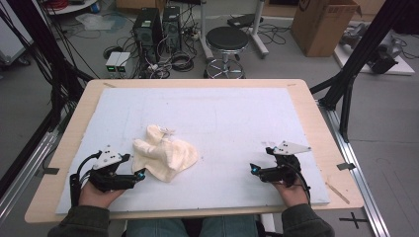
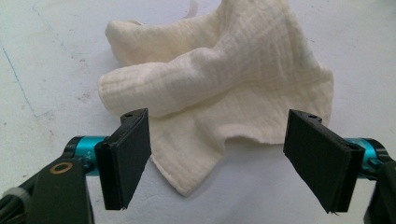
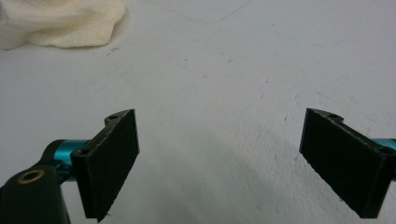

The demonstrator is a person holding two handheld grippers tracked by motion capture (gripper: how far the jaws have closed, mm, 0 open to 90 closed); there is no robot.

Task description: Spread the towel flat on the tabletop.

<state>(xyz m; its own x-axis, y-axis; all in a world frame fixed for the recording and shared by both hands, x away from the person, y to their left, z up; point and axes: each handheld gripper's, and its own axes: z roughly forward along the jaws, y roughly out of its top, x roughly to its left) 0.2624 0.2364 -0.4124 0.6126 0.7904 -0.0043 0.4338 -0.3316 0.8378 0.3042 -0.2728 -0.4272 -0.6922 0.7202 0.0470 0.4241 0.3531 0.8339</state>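
Cloth (image 3: pixel 56 23) cut off at top-left edge in right gripper view, its top also clipped in left gripper view (image 2: pixel 224 84), underside folds hidden; both forearms run off bottom of high view, cardboard box (image 1: pixel 323 24) clipped at top.

Behind your table (image 1: pixel 64 148): a black stool (image 1: pixel 227 39), two computer towers (image 1: pixel 158 27), a cardboard box (image 1: pixel 323 24), tangled floor cables (image 1: pixel 178 59).

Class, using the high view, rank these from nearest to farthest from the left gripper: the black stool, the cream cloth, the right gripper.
From the left gripper:
1. Cream cloth, just beside its jaws.
2. Right gripper, across the table's near edge.
3. Black stool, on the floor beyond the table.
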